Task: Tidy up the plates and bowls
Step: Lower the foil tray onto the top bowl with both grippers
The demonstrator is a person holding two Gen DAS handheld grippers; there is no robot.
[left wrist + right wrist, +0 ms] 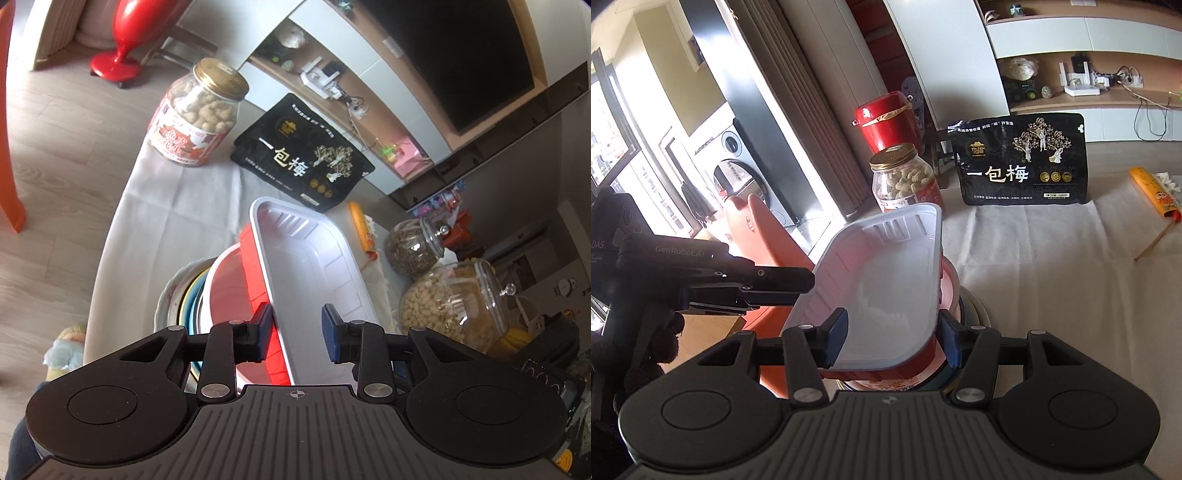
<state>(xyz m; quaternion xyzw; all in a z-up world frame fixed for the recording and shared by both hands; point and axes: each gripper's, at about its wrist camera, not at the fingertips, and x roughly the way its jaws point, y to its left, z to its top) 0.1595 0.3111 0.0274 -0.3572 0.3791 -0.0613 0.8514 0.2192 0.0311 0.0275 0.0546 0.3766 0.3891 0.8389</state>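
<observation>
on the far left of the left wrist view the table [110, 236] edge curves down under a white cloth [177, 206]; at the back stands a peanut jar [195, 118] with a gold lid, and just right of it a black snack bag [301, 153]; nearer, a stack of dishes [192, 295] sits on the cloth, a pale plate at the bottom, blue rims above it, a pink-and-red bowl [225, 291] on top; leaning tilted in that bowl is the rectangular tray [306, 258], white inside, red outside; the left gripper [297, 328] stands open, its pads on either side of the tray's near rim, the left pad against the red outer wall, the right pad apart from the white inner face, so it grips nothing yet; further right lie an orange stick pack [360, 229] and two glass jars [443, 295].

in the right wrist view the right gripper [890, 339] is also spread wide, straddling the tray's near edge without clamping it.

the tray looks like thin moulded plastic, light, glossy and likely slippery, apt to flex; i judge the best hold is on the rolled rim at a short side, pinched firmly; the dishes below look heavier and breakable, so they should be lifted level.
</observation>
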